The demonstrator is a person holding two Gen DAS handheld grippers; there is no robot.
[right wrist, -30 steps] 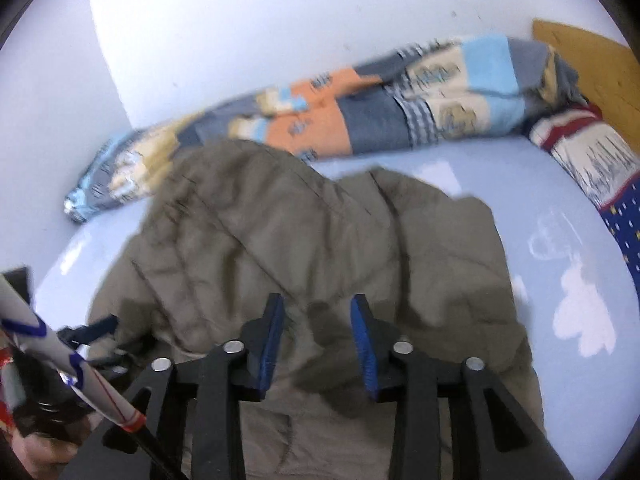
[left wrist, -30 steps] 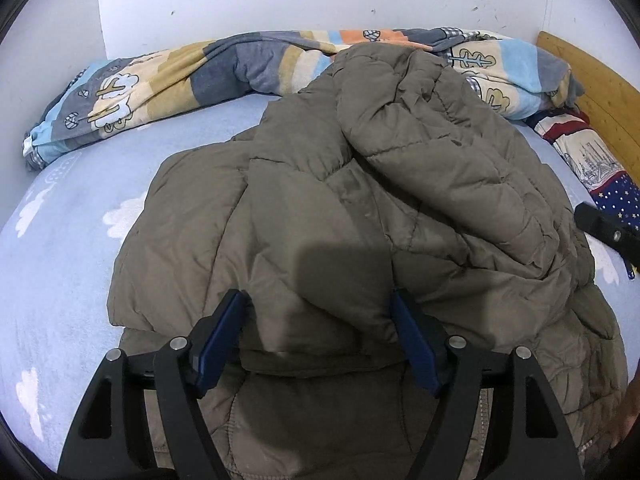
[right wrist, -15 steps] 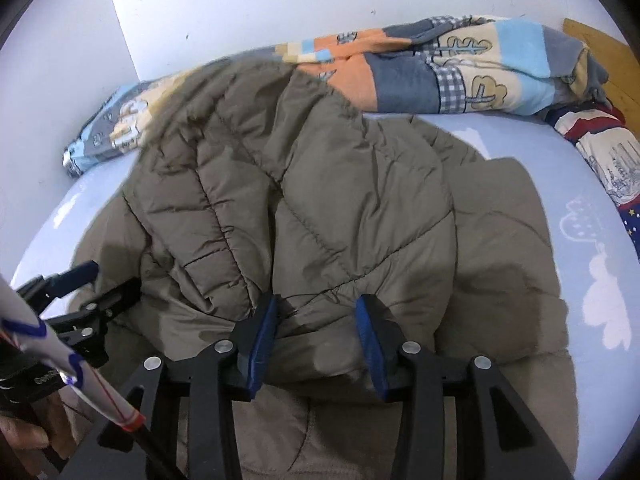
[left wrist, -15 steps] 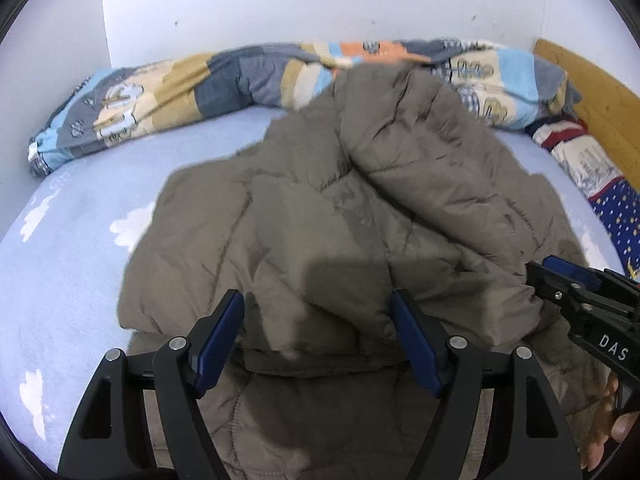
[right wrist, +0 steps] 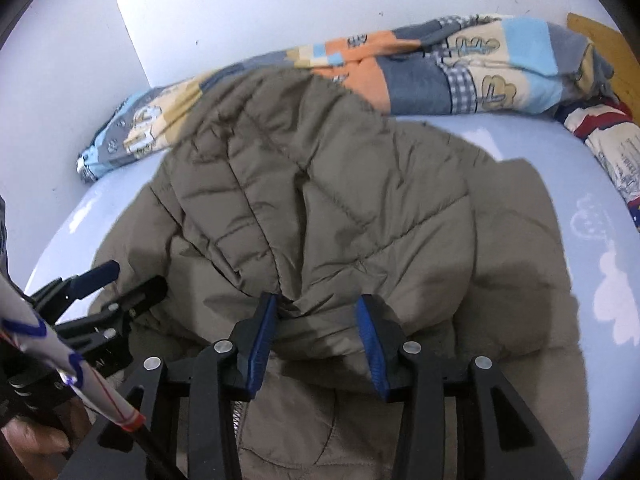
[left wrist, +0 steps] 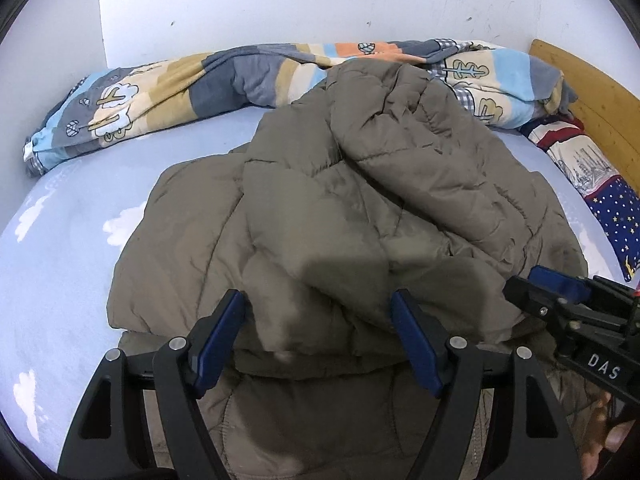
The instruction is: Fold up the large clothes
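Left wrist view
Room: a white wall (left wrist: 320,4) behind the bed, a wooden headboard (left wrist: 600,92) at the far right.
Bed: pale blue sheet (left wrist: 72,248) with white cloud prints; a patchwork quilt (left wrist: 240,76) is rolled along the wall, a star-print pillow (left wrist: 612,212) lies at the right.
Jacket: the olive padded jacket (left wrist: 340,220) lies bunched on the sheet in front of me, its upper part folded over itself, the far end touching the quilt.
My left gripper (left wrist: 320,332): fingers (left wrist: 218,340) spread wide over the jacket's near fold; the cloth bulges between them, but I cannot tell whether either pad presses it.
My right gripper (left wrist: 560,300): comes in from the right edge, at the jacket's right side.
Room to move: bare sheet to the left of the jacket.

Right wrist view
Room: the same wall (right wrist: 280,4) and quilt (right wrist: 440,76).
Jacket: the jacket (right wrist: 320,208) fills the middle, a quilted flap lying toward me.
My right gripper (right wrist: 318,340): fingers (right wrist: 262,344) part open, straddling the flap's near hem; cloth sits between them with a gap on each side.
My left gripper (right wrist: 120,284): at the lower left, beside the jacket's left edge.
Room to move: open sheet (right wrist: 600,272) on the right.
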